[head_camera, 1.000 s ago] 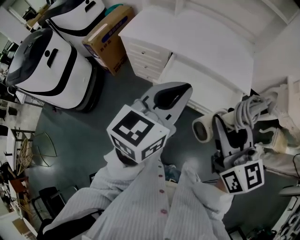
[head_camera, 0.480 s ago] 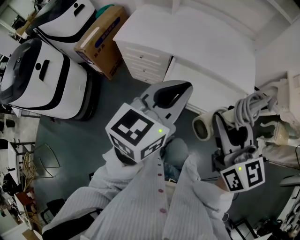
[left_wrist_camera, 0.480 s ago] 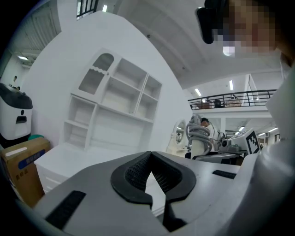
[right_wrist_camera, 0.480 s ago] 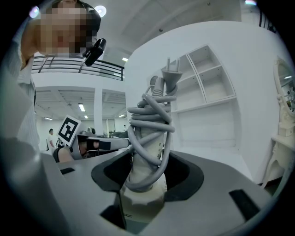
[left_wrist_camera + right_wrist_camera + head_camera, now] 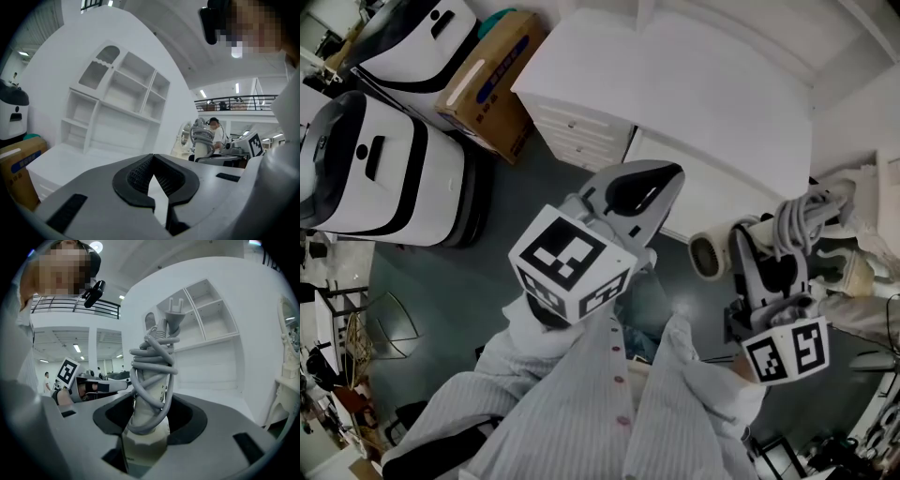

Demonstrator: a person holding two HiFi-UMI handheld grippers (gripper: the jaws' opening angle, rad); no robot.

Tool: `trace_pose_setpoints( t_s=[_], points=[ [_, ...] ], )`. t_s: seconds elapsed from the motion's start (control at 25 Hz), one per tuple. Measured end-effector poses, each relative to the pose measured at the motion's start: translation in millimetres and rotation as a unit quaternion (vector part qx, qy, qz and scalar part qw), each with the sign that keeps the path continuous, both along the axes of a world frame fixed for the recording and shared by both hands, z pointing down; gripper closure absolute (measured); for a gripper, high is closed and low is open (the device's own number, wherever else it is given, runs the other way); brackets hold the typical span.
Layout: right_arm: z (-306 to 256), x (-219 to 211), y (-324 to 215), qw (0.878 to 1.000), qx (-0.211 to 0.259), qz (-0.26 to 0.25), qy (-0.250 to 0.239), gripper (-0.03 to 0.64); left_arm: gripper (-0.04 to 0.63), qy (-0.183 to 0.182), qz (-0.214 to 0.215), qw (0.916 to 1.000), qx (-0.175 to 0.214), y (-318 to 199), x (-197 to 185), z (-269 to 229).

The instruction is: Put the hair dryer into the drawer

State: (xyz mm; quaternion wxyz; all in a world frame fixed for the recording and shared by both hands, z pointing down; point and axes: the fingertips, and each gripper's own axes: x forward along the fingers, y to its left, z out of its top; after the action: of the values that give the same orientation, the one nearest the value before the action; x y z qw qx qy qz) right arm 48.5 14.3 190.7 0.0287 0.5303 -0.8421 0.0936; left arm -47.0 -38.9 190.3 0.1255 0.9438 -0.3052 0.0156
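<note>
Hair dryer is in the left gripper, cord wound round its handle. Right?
No, wrong side. The hair dryer, cord wound round its handle, is in the right gripper: the right gripper view shows its jaws shut on the handle. The left gripper is shut with nothing in it.

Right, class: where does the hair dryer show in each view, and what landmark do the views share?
Head view: hair dryer right of centre, held by the right gripper.
Left gripper view: right of middle, cord-wrapped.
Right gripper view: centre, between the fingers.
Shared landmark: white shelf unit.
</note>
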Motion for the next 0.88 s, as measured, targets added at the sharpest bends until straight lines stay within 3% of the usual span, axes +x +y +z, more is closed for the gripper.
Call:
trace_pose_setpoints(
  t_s=[0.52, 0.88],
  points=[
    [-0.9, 66.8, -86.8, 1.0, -0.008, -0.008, 0.005, 0.422, 0.586, 0.001, 0.002, 1.0, 0.003, -85.8, 72.0, -8.7],
    [8.1, 85.4, -120.2, 0.999, -0.023, -0.014, 0.02, 0.422, 0.586, -0.004, 0.01, 0.9999, -0.01, -116.0, 96.7, 1.4]
  ],
)
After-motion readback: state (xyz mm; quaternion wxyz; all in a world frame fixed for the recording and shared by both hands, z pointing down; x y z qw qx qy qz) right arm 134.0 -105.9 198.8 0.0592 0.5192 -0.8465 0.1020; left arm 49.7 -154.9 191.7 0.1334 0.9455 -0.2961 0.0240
